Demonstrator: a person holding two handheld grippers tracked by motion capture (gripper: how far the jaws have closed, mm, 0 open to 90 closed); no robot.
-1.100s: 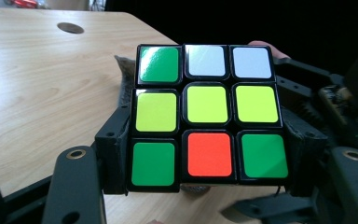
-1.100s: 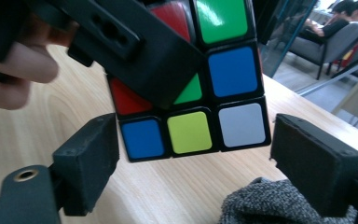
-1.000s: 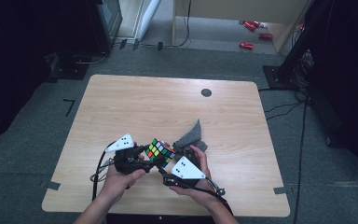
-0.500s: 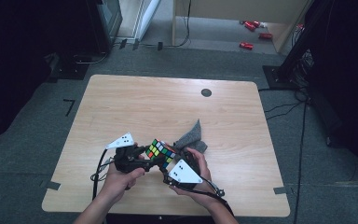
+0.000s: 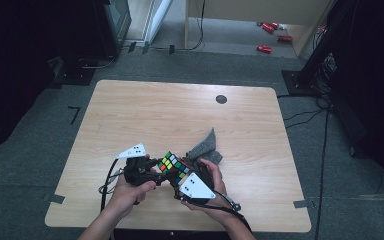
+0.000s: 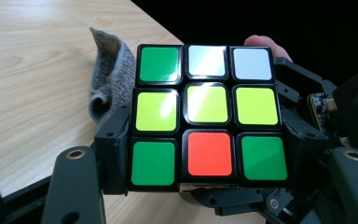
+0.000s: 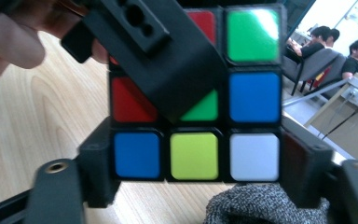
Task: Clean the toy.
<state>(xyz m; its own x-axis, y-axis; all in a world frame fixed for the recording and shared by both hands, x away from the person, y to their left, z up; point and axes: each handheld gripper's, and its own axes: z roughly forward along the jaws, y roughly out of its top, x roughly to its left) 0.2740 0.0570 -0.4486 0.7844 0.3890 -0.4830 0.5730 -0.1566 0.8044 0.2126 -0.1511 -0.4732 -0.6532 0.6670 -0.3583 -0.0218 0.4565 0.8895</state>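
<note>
Got the cube up off the surface, just beside the grey cloth; no long axis, it sits corner-on, tilted; my left tongs pinch its sides, right tongs pinch its lower row after just easing open slightly.

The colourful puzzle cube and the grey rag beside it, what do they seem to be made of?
Colourful puzzle cube: seemingly hard plastic, with a black frame and glossy coloured tiles that throw bright glare. Grey rag: soft cloth, perhaps knit or felted, judging by its fuzzy, speckled surface and limp, curled folds on the pale wood-grain table.
</note>
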